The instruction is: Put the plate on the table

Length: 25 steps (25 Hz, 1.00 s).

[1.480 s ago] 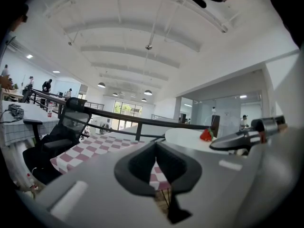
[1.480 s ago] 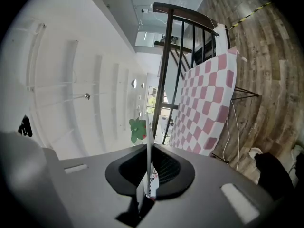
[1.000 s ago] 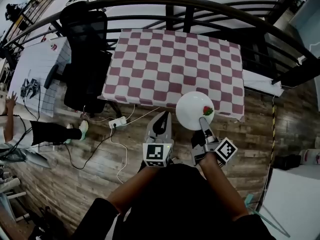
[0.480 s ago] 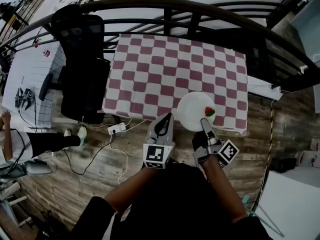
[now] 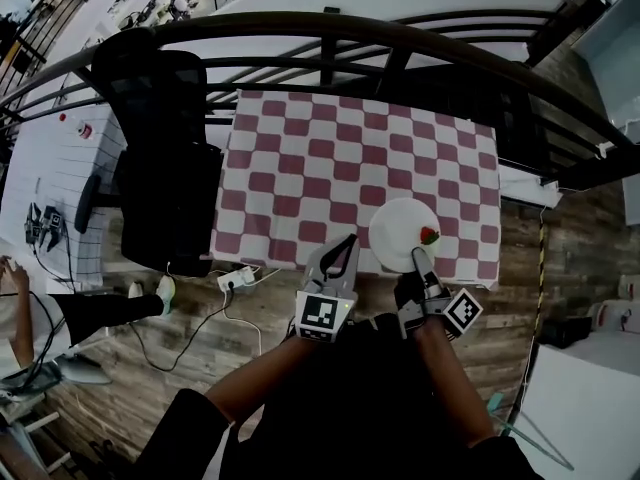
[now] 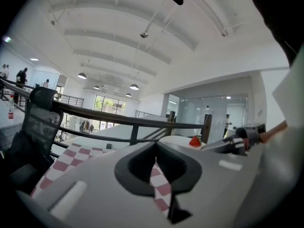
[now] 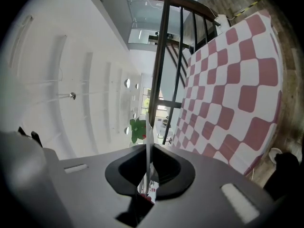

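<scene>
Plate [image 5: 396,230] sits clamped by right claw [image 5: 418,256].

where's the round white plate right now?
Head view, right of centre: round white plate, edge clamped in the right tool, over the near right corner of the red-and-white checked table; red strawberry on it.

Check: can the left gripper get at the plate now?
Probably yes: the left gripper is beside the plate with nothing between them, though its jaws are shut and the right gripper holds its rim.
</scene>
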Available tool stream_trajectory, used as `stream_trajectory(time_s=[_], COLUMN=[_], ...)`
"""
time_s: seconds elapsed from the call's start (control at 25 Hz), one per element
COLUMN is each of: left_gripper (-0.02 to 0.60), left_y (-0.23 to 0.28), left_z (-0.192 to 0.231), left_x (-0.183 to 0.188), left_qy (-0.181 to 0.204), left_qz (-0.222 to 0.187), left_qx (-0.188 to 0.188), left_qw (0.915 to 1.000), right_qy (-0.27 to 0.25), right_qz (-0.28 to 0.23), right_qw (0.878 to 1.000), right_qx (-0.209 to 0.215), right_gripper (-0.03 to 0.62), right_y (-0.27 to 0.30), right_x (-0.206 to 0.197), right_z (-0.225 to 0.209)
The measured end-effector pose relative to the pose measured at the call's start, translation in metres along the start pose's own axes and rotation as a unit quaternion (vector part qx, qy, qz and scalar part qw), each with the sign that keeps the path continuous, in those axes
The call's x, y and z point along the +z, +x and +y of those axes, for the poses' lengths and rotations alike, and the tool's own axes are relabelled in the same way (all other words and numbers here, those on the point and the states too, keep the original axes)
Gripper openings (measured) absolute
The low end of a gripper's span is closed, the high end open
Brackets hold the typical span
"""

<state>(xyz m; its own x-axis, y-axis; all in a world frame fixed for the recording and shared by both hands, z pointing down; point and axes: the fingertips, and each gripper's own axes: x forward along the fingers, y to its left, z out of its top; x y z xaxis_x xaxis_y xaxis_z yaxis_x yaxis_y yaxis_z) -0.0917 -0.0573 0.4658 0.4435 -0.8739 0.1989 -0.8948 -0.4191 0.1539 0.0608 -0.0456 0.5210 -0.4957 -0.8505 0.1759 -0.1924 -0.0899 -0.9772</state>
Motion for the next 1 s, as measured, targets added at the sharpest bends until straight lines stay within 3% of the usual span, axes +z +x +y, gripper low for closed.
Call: stream_trajectory(time_s=[0.32,0.52,0.8,1.0], left_gripper=[0.007,0.008,0.006,0.008], left_y=[0.029,0.047,0.078,0.107], left_z=[0.028,0.047,0.074,0.082], left_x=[0.003,0.005,0.002,0.000], left_qy=[0.012,-0.036,-0.034,-0.034], left_qz=[0.010,0.016,0.026,0.032], left_qx=[-0.012,0.009,0.039,0.049], left_qw=[0.9998,0.9992,0.9983,0.9977], right_qy=[0.002,-0.006,-0.021,-0.026], right_qz=[0.000,0.020,0.046,0.062], right_qw=[1.000,0.999,0.999,0.998], right_qx=[0.006,0.040,0.007,0.007], right_gripper=[0.017,0.015,0.015,0.015], right_y=[0.044,0.081,0.130,0.167], right_x=[0.002,0.012,0.027,0.034], right_z=[0.005,0.011,-0.029,-0.045])
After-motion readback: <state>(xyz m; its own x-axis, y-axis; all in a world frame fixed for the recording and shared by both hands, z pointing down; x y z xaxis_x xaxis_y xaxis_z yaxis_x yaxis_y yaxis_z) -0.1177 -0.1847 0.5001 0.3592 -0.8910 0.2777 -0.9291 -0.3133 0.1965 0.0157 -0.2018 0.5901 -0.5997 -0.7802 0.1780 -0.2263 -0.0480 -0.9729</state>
